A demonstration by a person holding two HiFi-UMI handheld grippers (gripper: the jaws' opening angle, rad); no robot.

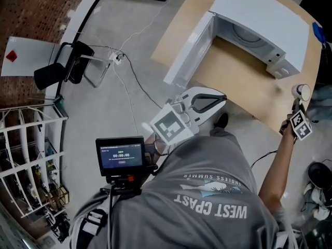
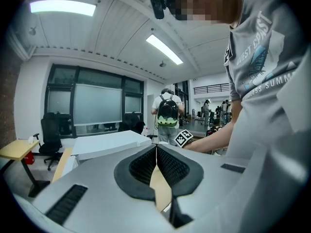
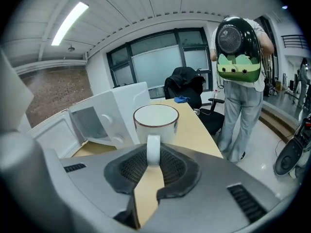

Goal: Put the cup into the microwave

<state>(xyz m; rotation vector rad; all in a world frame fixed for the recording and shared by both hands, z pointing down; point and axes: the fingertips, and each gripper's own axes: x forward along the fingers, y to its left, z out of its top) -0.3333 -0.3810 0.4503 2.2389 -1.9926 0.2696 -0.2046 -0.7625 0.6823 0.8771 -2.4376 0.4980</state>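
Clearly, the cup (image 3: 155, 122) is clamped by its handle in the right gripper (image 3: 153, 154), near the open microwave (image 3: 109, 115). The jaws of the left gripper (image 2: 156, 148) are pressed together on nothing.

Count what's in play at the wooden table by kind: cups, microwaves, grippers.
White ceramic cup with a dark rim: 1, its handle clamped in the right gripper
White box-shaped microwave, door open: 1
Grey two-jaw grippers: 2, the left gripper shut on nothing
Total: 4
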